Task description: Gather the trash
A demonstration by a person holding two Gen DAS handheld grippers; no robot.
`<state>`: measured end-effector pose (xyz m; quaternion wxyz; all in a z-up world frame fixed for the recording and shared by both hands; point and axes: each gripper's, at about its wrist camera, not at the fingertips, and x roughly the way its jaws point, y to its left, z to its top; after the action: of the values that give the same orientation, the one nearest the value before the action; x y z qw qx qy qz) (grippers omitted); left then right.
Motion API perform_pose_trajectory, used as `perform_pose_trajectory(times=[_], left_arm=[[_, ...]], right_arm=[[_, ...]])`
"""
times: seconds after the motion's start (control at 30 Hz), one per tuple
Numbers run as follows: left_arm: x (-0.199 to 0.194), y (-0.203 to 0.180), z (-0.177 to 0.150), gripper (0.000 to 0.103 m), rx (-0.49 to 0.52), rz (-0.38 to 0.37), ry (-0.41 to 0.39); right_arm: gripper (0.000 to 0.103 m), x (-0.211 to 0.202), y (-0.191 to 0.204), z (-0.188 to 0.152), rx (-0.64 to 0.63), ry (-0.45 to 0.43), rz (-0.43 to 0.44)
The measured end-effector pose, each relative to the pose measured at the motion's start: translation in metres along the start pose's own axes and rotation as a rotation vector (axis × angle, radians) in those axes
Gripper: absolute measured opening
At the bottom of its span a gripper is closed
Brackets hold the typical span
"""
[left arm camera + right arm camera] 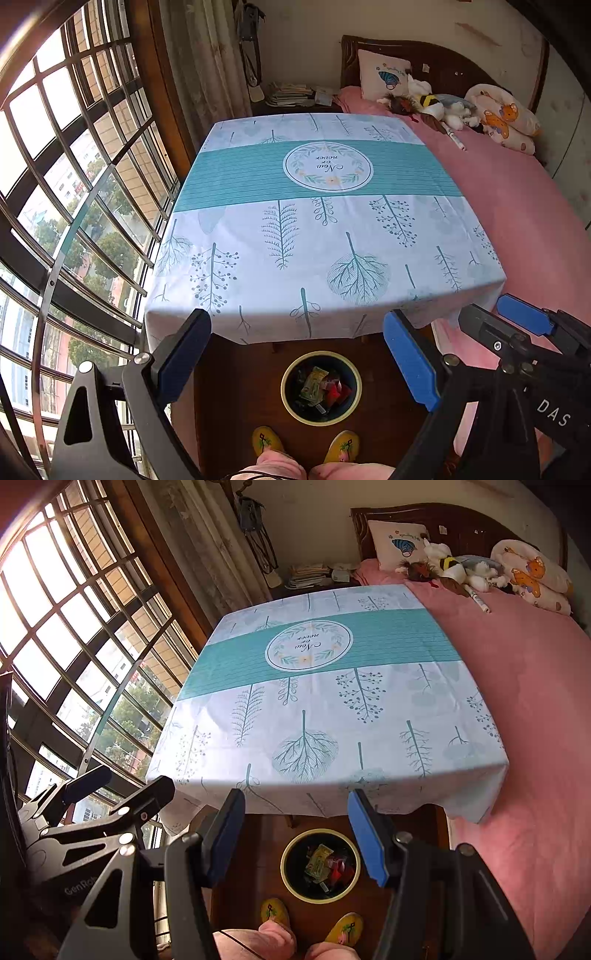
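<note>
A round bin [286, 400] with a yellow rim stands on the wooden floor below the table's near edge; it also shows in the right wrist view [283, 871]. Several wrappers [321, 384] lie inside it, green and red ones on top, also seen from the right wrist [325, 862]. My left gripper [295, 332] is open and empty, held high above the bin. My right gripper [295, 810] is open and empty, also above the bin. The right gripper shows at the right edge of the left wrist view [491, 310]; the left gripper shows at the left of the right wrist view [122, 775].
A table with a white and teal leaf-print cloth [314, 221] fills the middle. A pink bed [517, 206] with pillows and soft toys lies to the right. A barred window [74, 184] is on the left. Yellow slippers [266, 439] stand by the bin.
</note>
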<state>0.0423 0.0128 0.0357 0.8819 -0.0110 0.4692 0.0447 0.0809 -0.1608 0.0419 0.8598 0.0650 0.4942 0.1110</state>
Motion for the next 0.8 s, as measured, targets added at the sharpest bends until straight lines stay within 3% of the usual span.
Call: perform_pose_trajectory(times=[0.8], left_arm=[[0.0055,-0.0014,-0.0014,0.093,-0.009,-0.002,0.019]], right_arm=[[0.058,0.0083,0.0001,-0.0044,0.014,0.017,0.004]])
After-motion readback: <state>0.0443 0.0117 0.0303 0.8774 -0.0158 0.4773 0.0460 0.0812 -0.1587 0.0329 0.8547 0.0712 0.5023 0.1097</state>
